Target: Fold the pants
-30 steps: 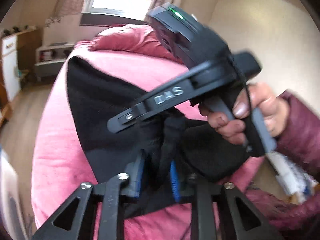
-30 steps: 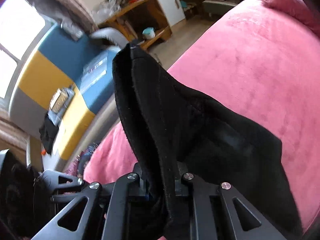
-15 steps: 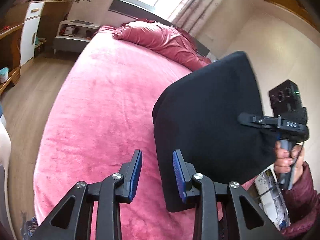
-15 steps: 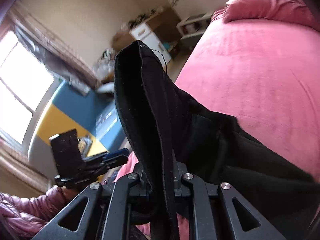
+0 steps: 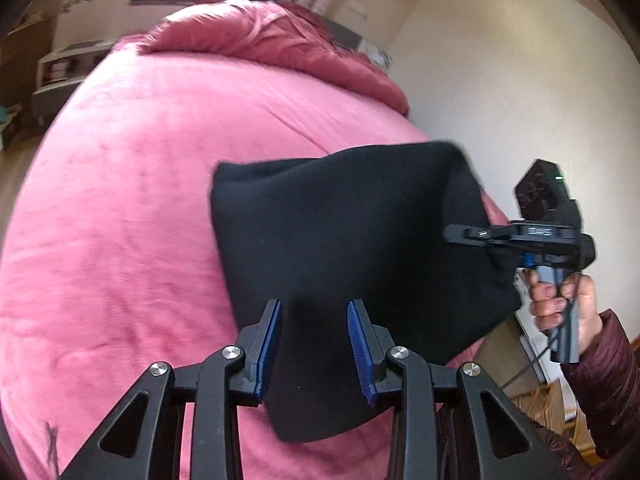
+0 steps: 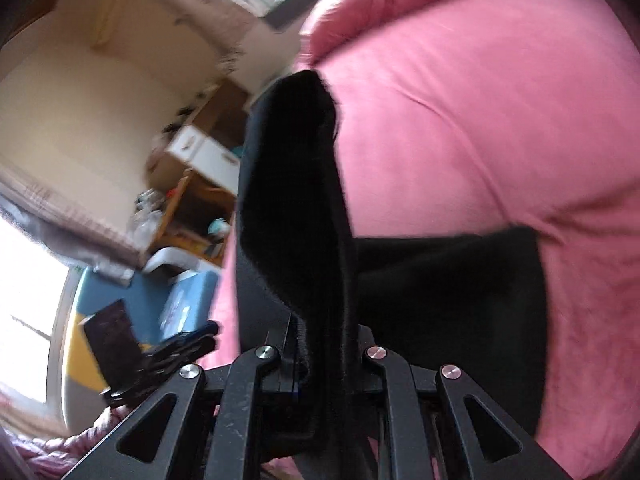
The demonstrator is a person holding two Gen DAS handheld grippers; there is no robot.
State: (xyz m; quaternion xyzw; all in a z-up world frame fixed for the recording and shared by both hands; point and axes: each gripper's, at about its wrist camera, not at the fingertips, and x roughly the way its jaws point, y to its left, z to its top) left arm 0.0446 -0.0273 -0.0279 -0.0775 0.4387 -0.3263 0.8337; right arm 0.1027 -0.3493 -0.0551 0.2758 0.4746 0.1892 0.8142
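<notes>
— What blocks the left claw (image 5: 316,350)?
— The black pants (image 5: 352,248), held up off the pink bed (image 5: 120,208), hang straight ahead of its parted fingers, with the right claw (image 5: 486,236) clamped on their far edge.

— And where is there room?
— Bare blanket spreads wide to the left, up to the heaped pink duvet (image 5: 272,44) at the head. To the right a cream wall (image 5: 500,80) stands near the bed's edge.

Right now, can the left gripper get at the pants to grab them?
Probably yes. The left gripper is open, and the black pants, held up by the right gripper, hang right in front of its blue pads. Nothing lies between.
</notes>
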